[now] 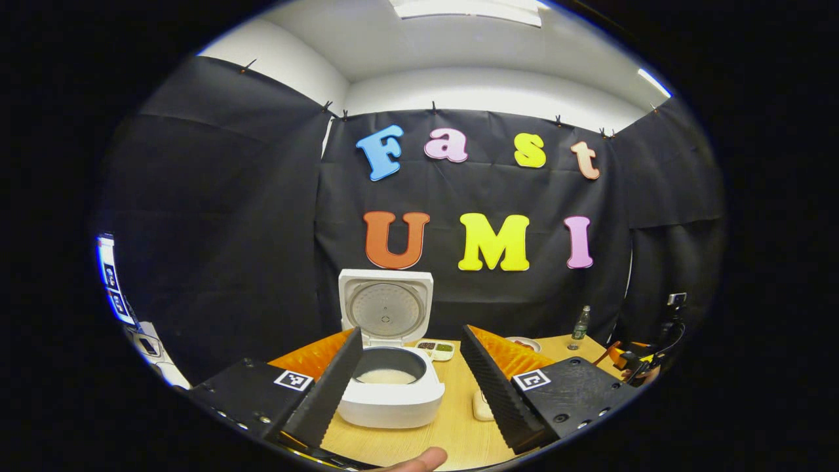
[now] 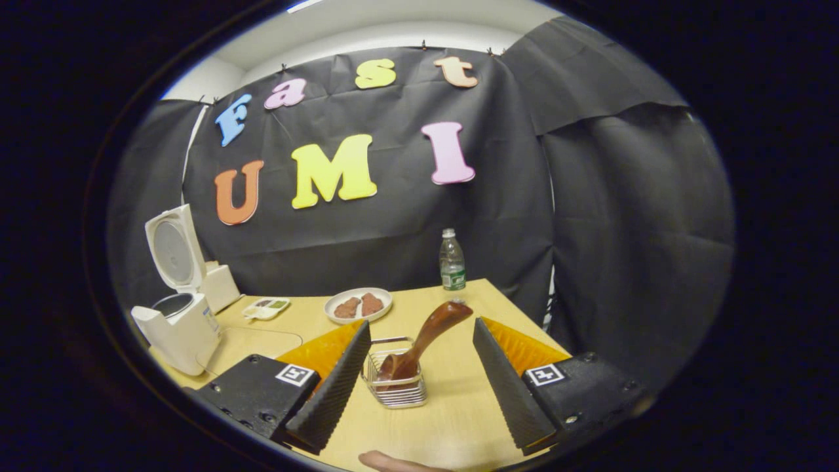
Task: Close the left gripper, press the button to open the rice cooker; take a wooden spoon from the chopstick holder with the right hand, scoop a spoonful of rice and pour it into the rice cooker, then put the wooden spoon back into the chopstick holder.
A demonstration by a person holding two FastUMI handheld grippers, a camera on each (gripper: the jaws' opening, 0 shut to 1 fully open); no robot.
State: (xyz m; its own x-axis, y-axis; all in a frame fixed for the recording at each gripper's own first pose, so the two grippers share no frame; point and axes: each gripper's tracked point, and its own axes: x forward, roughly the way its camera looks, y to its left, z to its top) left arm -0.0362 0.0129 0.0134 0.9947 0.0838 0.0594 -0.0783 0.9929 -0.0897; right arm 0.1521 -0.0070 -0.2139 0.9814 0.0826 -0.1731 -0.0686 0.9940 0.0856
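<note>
Right gripper (image 2: 419, 380) open, jaws flanking wire chopstick holder (image 2: 396, 383) holding wooden spoon (image 2: 426, 341), handle leaning out. Spoon likely light, rigid, smooth; pinch mid-handle. Left gripper (image 1: 409, 383) open, rice cooker (image 1: 391, 387) beyond it, lid up, rice inside.

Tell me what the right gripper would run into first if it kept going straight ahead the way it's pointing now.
Most likely the wooden spoon leaning in the wire chopstick holder, which sits on the table between the open right gripper's fingers. The spoon's handle tilts up toward the right; depth is hard to judge.
</note>
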